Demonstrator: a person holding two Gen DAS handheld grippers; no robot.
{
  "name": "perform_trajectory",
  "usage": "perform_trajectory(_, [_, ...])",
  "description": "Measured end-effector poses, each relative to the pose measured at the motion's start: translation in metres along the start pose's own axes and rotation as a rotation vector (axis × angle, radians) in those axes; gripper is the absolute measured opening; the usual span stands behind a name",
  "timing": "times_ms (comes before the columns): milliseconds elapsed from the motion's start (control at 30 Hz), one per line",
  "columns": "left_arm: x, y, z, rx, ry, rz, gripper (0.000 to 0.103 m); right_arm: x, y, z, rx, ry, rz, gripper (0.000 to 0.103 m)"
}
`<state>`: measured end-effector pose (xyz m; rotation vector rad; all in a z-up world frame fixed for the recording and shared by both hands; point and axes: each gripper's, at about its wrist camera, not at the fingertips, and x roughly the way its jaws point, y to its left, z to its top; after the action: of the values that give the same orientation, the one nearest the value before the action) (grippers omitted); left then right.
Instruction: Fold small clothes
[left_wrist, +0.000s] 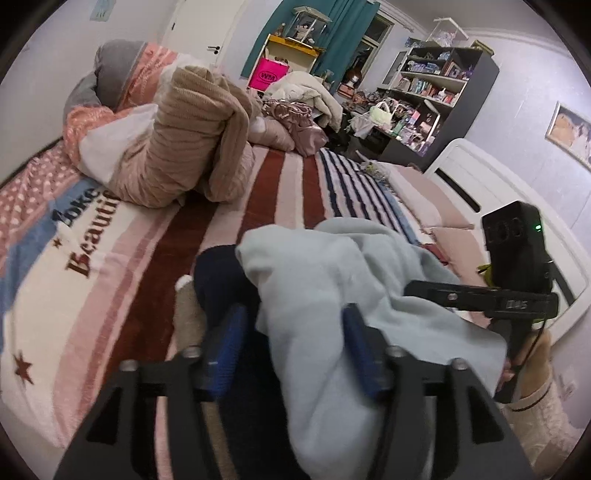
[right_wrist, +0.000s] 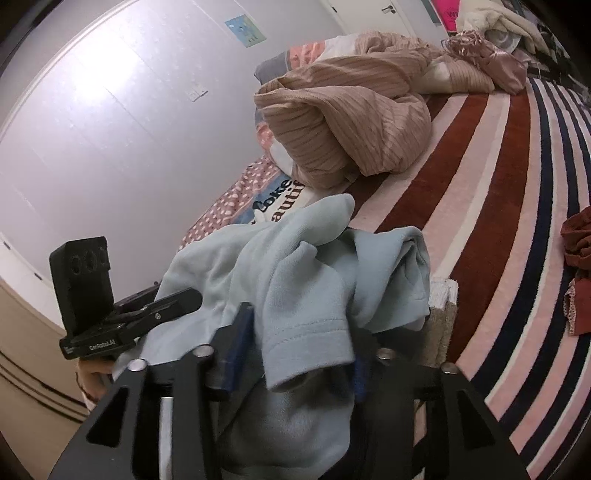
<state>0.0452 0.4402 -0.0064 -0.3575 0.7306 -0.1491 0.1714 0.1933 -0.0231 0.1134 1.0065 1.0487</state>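
Left wrist view, left to right: striped fleece blanket (left_wrist: 280, 192) with lettering covers the bed, a tan ribbed garment (left_wrist: 192, 147) heaped far back on it. Near the left gripper (left_wrist: 291, 328), a beige sock (left_wrist: 188, 310) lies just outside the left blue pad (left_wrist: 225, 343), touching a dark navy garment (left_wrist: 218, 280) beneath. The light blue sweatshirt (left_wrist: 332, 295) is bunched on top, a fold running down between the jaws. Jaws stand apart; fabric sits against the right pad, left pad clear of it, no clamp. Further right, the right gripper (left_wrist: 436, 295) sits at the sweatshirt's far edge, a hand (left_wrist: 532, 354) on its grip.

Right wrist view, left to right: the left gripper (right_wrist: 184, 299) with its camera block enters at the sweatshirt's (right_wrist: 295, 280) left edge. The right gripper (right_wrist: 295, 332) has jaws apart, the sweatshirt's hemmed cuff draped between and over them, hiding the right pad; left pad (right_wrist: 236, 343) not pressing. Beige sock (right_wrist: 439, 310) peeks out right of the pile; dark red cloth (right_wrist: 580, 240) lies at the far right on the blanket (right_wrist: 498, 184).
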Motion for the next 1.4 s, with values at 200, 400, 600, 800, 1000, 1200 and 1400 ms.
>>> perform_trajectory(200, [-0.012,-0.008,0.002,0.041,-0.045,0.088,0.070,-0.022,0.011,-0.003,-0.060,-0.037,-0.021,0.061])
perform_trajectory(400, [-0.032,-0.023,0.002,0.072,-0.110,0.124,0.070,-0.050,0.011,-0.014,-0.096,-0.082,-0.040,0.062])
perform_trajectory(600, [-0.062,-0.062,-0.006,0.142,-0.222,0.205,0.077,-0.081,0.005,-0.037,-0.110,-0.144,-0.043,0.062])
perform_trajectory(800, [-0.073,-0.125,-0.029,0.223,-0.334,0.266,0.085,-0.118,-0.002,-0.073,-0.177,-0.182,-0.115,0.062])
perform_trajectory(1000, [-0.045,-0.198,-0.064,0.274,-0.406,0.257,0.092,-0.171,-0.012,-0.124,-0.231,-0.253,-0.249,0.072])
perform_trajectory(1200, [-0.006,-0.264,-0.097,0.278,-0.468,0.231,0.100,-0.227,-0.034,-0.184,-0.246,-0.374,-0.426,0.079])
perform_trajectory(1400, [0.033,-0.316,-0.126,0.253,-0.497,0.270,0.102,-0.262,-0.052,-0.232,-0.283,-0.511,-0.573,0.103])
